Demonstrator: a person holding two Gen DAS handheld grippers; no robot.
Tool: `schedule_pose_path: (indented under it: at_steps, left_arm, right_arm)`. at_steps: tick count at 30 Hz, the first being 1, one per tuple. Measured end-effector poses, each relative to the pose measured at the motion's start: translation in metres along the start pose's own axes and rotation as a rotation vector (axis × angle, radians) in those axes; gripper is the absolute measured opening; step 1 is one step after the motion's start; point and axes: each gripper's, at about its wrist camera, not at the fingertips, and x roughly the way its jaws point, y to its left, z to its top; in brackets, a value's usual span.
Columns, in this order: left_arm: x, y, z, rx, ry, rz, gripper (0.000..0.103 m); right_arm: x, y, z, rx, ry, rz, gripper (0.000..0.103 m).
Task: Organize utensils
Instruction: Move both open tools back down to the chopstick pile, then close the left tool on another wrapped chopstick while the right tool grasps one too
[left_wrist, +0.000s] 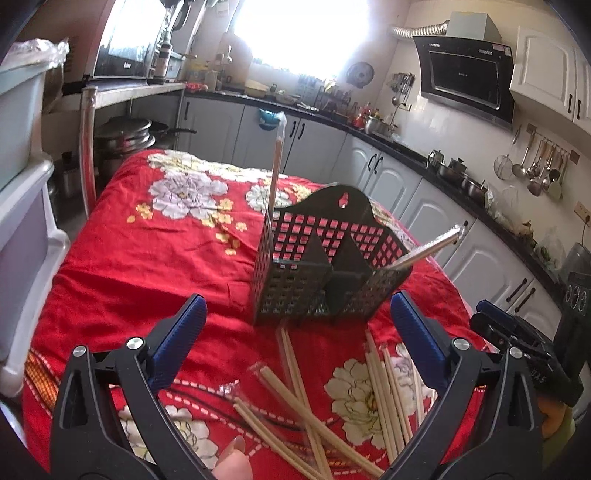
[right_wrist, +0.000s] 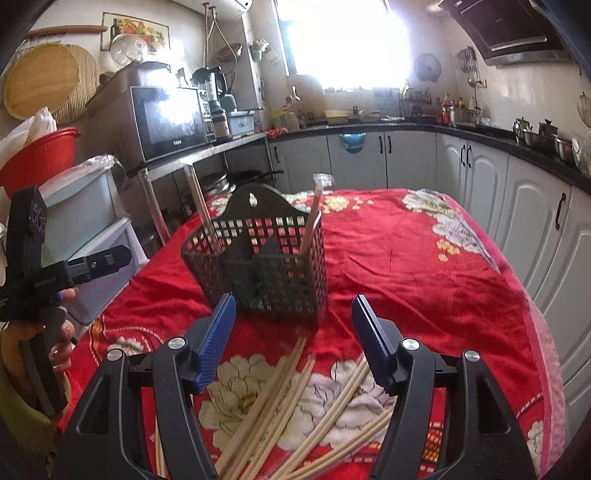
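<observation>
A dark perforated utensil holder (left_wrist: 325, 266) (right_wrist: 260, 258) stands on the red flowered tablecloth, with two wrapped chopstick pairs (left_wrist: 276, 162) (right_wrist: 202, 206) leaning in its left and right compartments. Several loose wooden chopsticks (left_wrist: 306, 402) (right_wrist: 291, 402), some in clear sleeves, lie scattered on the cloth in front of the holder. My left gripper (left_wrist: 295, 310) hovers open above the near chopsticks, nothing between its blue pads. My right gripper (right_wrist: 293, 310) is open too, over the same pile just in front of the holder, holding nothing.
The table (left_wrist: 147, 258) is covered by the red cloth. Stacked plastic bins (left_wrist: 22, 184) stand at its left side. Kitchen cabinets (right_wrist: 535, 236) and a counter run along the back and right. A microwave (right_wrist: 170, 122) sits on a shelf at left.
</observation>
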Motion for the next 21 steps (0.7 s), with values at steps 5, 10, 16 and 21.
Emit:
schedule_pose_path:
  at_steps: [5,10,16,21]
  left_arm:
    - [0.007,0.002,-0.013,-0.009,0.044,0.004,0.092]
    - [0.015,0.002,-0.029,-0.006,0.096,0.006,0.092]
    - [0.027,0.004,-0.046,-0.017,0.158,0.008,0.092]
    - [0.035,0.004,-0.058,-0.033,0.205,-0.011,0.092]
  right_arm:
    - [0.001,-0.005,-0.012,0.018,0.033,-0.008,0.063]
    - [0.005,-0.012,-0.023,0.036,0.065,-0.022,0.063]
    - [0.011,-0.020,-0.034,0.057,0.106,-0.033,0.063]
    - [0.015,-0.028,-0.042,0.074,0.132,-0.041,0.063]
